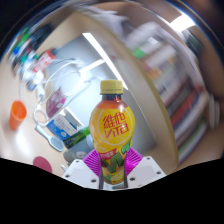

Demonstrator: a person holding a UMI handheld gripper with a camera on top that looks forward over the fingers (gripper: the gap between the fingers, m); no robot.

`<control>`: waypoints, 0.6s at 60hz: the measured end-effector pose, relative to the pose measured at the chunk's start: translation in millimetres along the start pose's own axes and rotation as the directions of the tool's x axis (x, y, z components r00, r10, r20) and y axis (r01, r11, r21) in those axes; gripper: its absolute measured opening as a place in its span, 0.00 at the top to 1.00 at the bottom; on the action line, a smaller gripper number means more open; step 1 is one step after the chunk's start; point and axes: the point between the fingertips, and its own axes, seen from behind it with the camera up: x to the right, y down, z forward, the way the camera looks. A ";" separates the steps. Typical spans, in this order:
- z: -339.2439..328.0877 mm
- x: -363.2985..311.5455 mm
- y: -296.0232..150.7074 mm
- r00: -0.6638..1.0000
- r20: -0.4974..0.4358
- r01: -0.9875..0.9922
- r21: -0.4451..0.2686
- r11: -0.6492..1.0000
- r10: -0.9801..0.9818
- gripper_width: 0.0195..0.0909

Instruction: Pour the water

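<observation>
1. At about nine o'clock from the bottle, an orange cup (17, 113) stands alone on the worktop (30, 135); one cup counted, and a likely target for the pour, though that is my guess
2. Nearer, at about ten o'clock, one white mug (43, 116) sits beside a small blue-and-white packet (66, 128)
3. In the middle, one yellow-capped bottle (113, 135) of yellow drink is held upright by the claw (111, 168), both purple pads (95, 160) pressing its lower body
4. To pour well, keep the grip firm, bring the neck over the chosen cup, then tilt slowly; the cap looks on, so it must come off first
5. At two o'clock, shelves (170, 75) of goods, too blurred to count
</observation>
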 end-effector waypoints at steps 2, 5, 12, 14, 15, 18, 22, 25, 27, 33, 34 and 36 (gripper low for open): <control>7.7 -15.5 -21.0 0.987 -0.006 0.158 0.025 0.987 -0.158 0.89; 16.8 -43.5 -44.6 0.922 -0.020 0.388 0.061 0.920 -0.388 0.89; 32.5 -105.7 -74.7 0.623 -0.065 0.779 0.140 0.611 -0.779 0.89; 37.0 -115.0 -81.1 0.524 -0.095 0.849 0.140 0.509 -0.847 0.89; 37.8 -113.6 -82.3 0.469 -0.114 0.880 0.147 0.452 -0.876 0.89; 42.2 -121.7 -91.8 0.360 -0.147 0.930 0.131 0.343 -0.921 0.89; 45.1 -128.8 -101.5 0.286 -0.168 0.955 0.136 0.265 -0.943 0.89; 47.5 -129.0 -105.1 0.242 -0.174 0.966 0.133 0.221 -0.955 0.89; 47.0 -129.7 -108.2 0.221 -0.178 0.971 0.132 0.199 -0.959 0.89; 45.2 -138.1 -111.3 0.173 -0.196 0.978 0.154 0.144 -0.965 0.89; 45.3 -139.0 -110.8 0.171 -0.197 0.978 0.156 0.142 -0.965 0.89; 45.9 -140.9 -107.9 0.169 -0.190 0.977 0.162 0.139 -0.967 0.89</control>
